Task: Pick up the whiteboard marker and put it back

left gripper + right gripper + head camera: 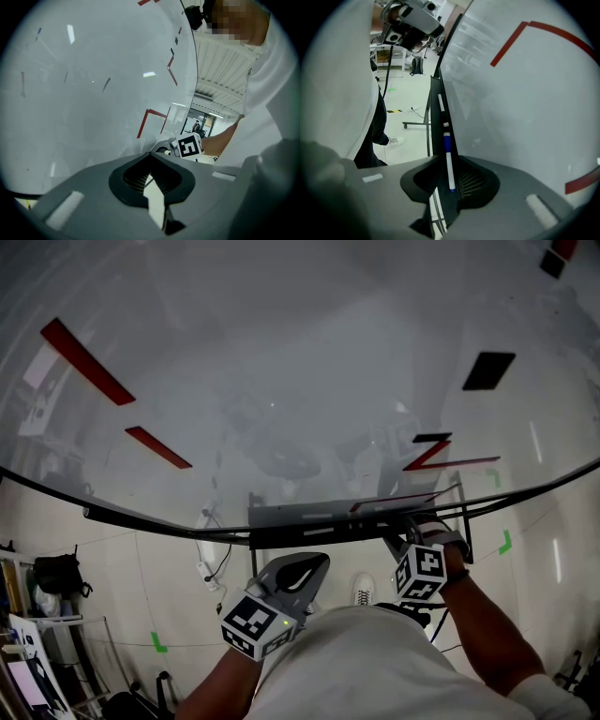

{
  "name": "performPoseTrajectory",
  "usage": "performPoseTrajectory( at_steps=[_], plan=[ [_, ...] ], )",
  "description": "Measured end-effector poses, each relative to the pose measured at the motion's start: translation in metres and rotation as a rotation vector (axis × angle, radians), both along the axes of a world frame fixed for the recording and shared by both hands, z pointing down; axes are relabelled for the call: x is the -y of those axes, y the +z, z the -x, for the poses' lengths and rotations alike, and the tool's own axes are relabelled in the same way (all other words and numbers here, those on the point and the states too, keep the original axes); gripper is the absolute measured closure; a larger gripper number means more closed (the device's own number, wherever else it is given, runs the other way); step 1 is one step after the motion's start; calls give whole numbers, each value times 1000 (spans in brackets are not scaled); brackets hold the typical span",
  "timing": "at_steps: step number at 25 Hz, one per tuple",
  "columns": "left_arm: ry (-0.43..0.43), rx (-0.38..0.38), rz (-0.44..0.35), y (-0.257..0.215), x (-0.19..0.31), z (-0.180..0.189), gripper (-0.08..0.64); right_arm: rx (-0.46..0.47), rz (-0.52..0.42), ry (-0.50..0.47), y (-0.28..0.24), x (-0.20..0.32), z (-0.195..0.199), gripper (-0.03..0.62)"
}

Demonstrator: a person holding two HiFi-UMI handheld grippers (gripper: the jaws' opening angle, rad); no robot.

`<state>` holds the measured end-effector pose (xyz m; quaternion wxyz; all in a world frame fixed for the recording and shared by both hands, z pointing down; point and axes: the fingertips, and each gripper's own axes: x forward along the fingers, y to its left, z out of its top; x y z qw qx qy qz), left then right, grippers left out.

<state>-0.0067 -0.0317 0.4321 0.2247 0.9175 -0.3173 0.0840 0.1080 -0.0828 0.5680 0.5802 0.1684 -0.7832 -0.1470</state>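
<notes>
1. Your right gripper (449,161) is holding its jaws apart, with the whiteboard marker (449,169) (white, blue cap) between them, lying on the whiteboard (525,93) tray (439,117).
2. Your left gripper (150,154) is keeping its jaws together, empty.

Bright, even indoor light, lamp streaks glaring on the glossy whiteboard (281,352), heavy fisheye bending, black corners, left gripper (151,157) blurred up close.

Blue-capped white whiteboard marker (449,161) lies lengthwise on the board's tray (436,126)
</notes>
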Motion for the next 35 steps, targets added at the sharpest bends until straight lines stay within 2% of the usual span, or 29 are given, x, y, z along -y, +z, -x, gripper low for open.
performPoseTrajectory(
  at_steps=[21,35],
  plan=[
    [-20,-3,3,1,5,9,543,-46,-6,-47,20,7,10,514],
    [-21,-5,9,3,5,8,543,-67,-8,-25,26,9,13,558]
  ],
)
